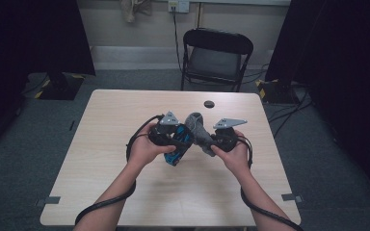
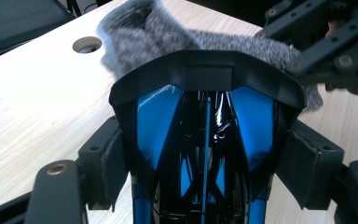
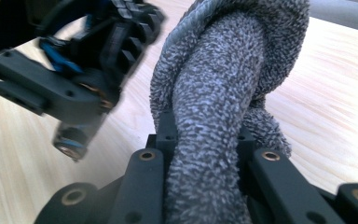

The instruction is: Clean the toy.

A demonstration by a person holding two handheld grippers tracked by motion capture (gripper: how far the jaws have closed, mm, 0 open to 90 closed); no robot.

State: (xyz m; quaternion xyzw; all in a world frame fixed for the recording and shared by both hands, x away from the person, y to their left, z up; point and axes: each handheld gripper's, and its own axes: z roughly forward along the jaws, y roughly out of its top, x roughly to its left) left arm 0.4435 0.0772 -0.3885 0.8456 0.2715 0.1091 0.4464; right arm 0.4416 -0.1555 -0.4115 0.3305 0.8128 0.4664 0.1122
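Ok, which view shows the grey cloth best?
The right gripper view: the grey cloth rises close up, twisted, from between that hand-held gripper's jaws. The left gripper view shows a strip of it behind a blue-and-black object; the high view shows it small.

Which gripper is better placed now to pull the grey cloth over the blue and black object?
The right gripper: its jaws already pinch the grey cloth, beside the blue and black object. The left gripper is occupied, clamped around that object.
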